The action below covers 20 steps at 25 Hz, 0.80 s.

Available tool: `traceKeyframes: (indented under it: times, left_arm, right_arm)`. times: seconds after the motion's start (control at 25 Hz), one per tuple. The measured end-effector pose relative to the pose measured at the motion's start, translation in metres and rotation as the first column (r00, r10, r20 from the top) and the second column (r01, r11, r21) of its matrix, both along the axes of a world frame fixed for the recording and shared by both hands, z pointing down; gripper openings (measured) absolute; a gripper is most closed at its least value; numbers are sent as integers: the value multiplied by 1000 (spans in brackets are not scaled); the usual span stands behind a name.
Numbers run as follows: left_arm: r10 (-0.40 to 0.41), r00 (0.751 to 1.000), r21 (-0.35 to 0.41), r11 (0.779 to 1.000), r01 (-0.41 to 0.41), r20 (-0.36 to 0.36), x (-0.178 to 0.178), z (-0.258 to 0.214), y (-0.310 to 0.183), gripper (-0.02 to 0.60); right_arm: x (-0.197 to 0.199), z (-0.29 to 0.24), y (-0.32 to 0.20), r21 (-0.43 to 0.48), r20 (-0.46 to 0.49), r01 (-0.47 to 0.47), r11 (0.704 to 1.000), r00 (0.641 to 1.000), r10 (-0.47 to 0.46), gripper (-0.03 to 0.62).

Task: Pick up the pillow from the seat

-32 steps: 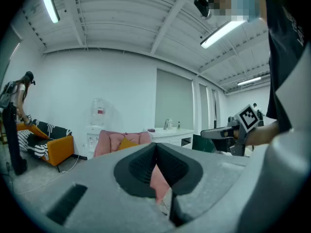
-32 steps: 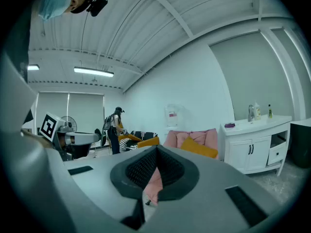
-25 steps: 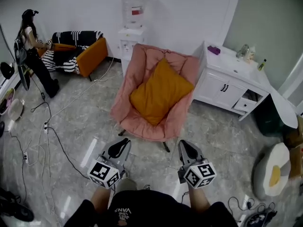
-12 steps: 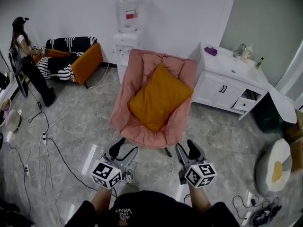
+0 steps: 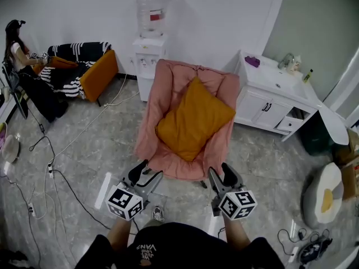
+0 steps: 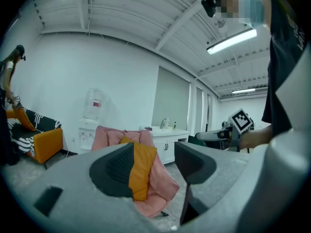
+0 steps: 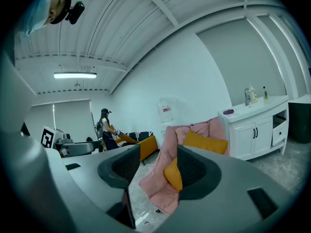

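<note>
An orange pillow lies tilted on the seat of a pink padded chair in the middle of the room. Both grippers are held low just in front of the chair's near edge, apart from it. My left gripper points at the chair's front left, my right gripper at its front right. The jaws of both have just been opening and now stand open with nothing between them. Past the left gripper's jaws I see the pillow. The right gripper also frames the pillow.
A water dispenser stands behind the chair and a white cabinet to its right. An orange and striped sofa and a person are at the far left. Cables trail over the floor at the left. A white-and-yellow cushion lies at the right.
Both grippers went from shut to open. They moved forward with the person, so the chair now lies closer to them.
</note>
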<state>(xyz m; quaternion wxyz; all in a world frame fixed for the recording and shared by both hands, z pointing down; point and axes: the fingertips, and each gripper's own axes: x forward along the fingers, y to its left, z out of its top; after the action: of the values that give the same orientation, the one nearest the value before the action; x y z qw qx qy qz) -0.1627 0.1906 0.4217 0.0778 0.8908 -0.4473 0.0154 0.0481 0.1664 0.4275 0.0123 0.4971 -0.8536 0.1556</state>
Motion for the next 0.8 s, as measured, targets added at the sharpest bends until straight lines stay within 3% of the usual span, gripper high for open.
traceKeyframes:
  times: [0.44, 0.64, 0.8]
  left_arm:
    - [36, 999, -5, 999, -36, -10, -69, 6, -54, 256]
    - [83, 997, -26, 996, -83, -9, -81, 15, -83, 255]
    - [129, 992, -28, 991, -129, -18, -68, 17, -102, 256]
  right_arm:
    - [-63, 2, -48, -1, 1, -59, 998, 998, 59, 222]
    - [-80, 12, -61, -24, 17, -101, 995, 995, 102, 221]
    - [-71, 19, -71, -44, 5, -134, 990, 991, 135, 220]
